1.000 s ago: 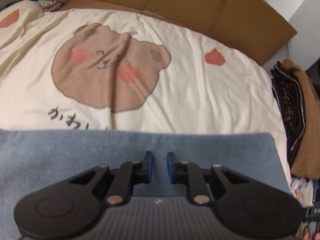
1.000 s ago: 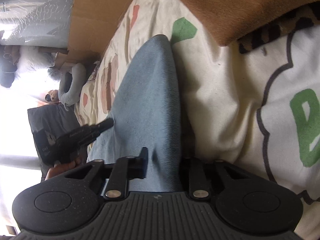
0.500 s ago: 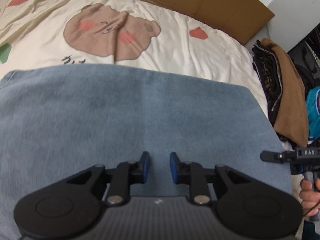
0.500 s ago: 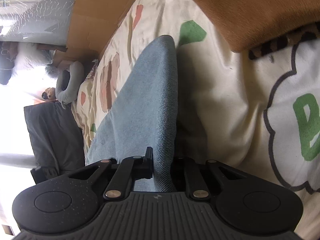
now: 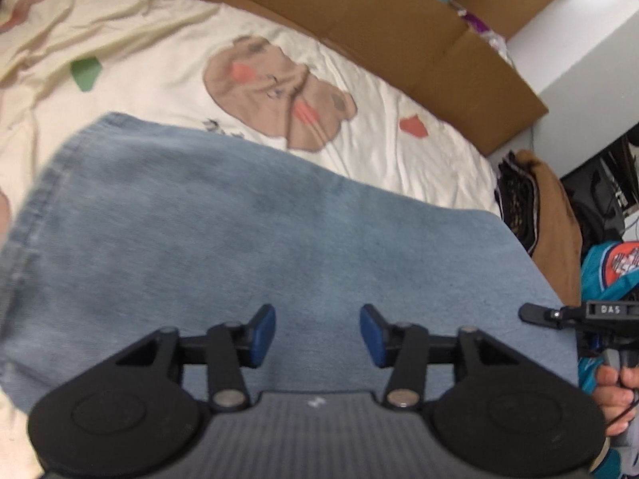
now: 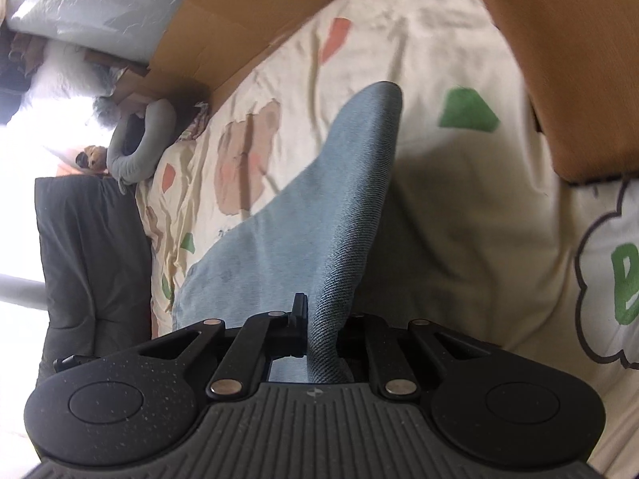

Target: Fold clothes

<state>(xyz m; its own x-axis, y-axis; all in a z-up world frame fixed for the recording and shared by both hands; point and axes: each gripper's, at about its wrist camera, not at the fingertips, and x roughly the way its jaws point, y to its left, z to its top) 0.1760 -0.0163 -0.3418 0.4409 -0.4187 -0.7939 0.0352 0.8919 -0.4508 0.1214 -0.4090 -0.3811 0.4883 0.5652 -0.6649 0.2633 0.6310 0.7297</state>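
Faded blue denim garment (image 5: 279, 239), heavy twill with a stitched hem along one edge, spread across a cream cotton bedsheet printed with brown bear faces and red and green patches (image 5: 399, 80); its near part is raised off the sheet, judging by the shadow under it in the right wrist view. Left gripper (image 5: 317, 333): blue-padded fingers (image 5: 263, 333) spread wide, nothing between them, poised over the denim. Right gripper (image 6: 319, 333): fingers pinching a thick folded edge of the denim (image 6: 331, 239), cloth rising out of the jaws as a ridge and running away toward the far end. The person's right hand (image 5: 615, 395) shows on that gripper's handle at the edge of the left view. Judged step: one edge is held while the free gripper goes for a second grip; how many folds the piece already carries cannot be read from here. To do it well: take the second grip on the same edge, well apart from the held one, bite through all layers, keep the edge taut between the two grips so the stiff cloth lands flat, and line up hem to hem before letting go. Count: one denim garment in hand; two grippers; a stack at the bed's right side showing a tan-brown folded cloth (image 5: 555, 207) over one dark patterned piece (image 5: 517, 199); a teal printed garment (image 5: 603, 267) beside it; brown cardboard sheeting (image 5: 399, 28) along the far side, pieces not countable.
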